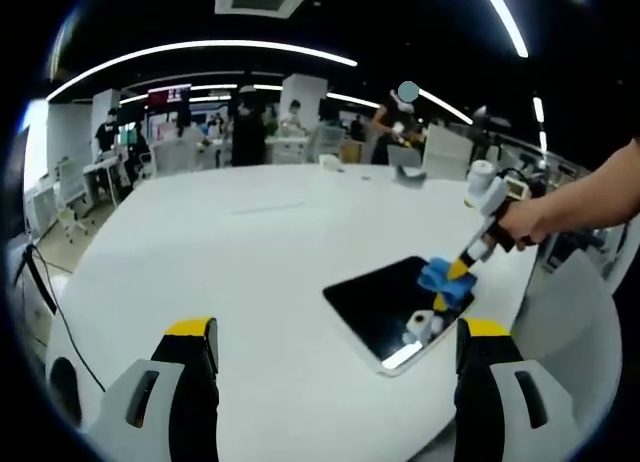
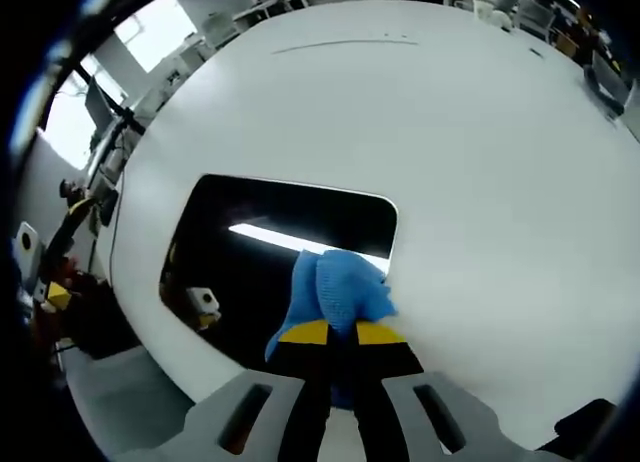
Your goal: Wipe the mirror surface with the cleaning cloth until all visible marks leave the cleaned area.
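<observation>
The mirror (image 2: 280, 244) is glossy dark glass, the blue cloth (image 2: 338, 292) looks soft and nubby, and the white table (image 2: 480, 142) is smooth and matt.

No readable text, labels or numbers anywhere.

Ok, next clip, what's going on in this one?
A person is cleaning a mirror that lies flat on a white table, near its edge. The right tool is shut on a blue cleaning cloth and presses it onto the mirror near one long edge; the left gripper view shows the person's hand gripping that tool. The left tool is open and empty above the table, short of the mirror. Whether marks remain on the glass is hard to tell through its reflections.
</observation>
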A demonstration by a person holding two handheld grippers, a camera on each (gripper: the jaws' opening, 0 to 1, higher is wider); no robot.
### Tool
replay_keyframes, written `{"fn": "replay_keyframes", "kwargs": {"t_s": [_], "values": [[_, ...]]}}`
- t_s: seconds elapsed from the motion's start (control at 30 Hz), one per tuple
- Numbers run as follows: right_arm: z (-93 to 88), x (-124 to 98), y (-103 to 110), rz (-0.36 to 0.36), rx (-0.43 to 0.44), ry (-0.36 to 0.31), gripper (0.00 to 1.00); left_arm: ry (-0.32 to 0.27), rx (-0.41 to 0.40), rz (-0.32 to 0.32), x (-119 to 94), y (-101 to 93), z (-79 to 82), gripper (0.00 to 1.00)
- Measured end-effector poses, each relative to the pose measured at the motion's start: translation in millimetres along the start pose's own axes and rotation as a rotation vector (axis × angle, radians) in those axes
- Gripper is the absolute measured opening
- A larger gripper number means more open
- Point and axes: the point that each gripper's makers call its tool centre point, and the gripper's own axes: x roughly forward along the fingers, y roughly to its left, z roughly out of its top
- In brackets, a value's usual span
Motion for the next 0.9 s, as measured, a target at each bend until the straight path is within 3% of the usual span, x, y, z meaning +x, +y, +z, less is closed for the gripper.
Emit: {"fn": "replay_keyframes", "kwargs": {"t_s": [0.9], "values": [[-19.0,-5,7,0.001,0.015,0.013,0.02,0.017,0.04,-0.041,3,-2.6,-0.3,0.99]]}}
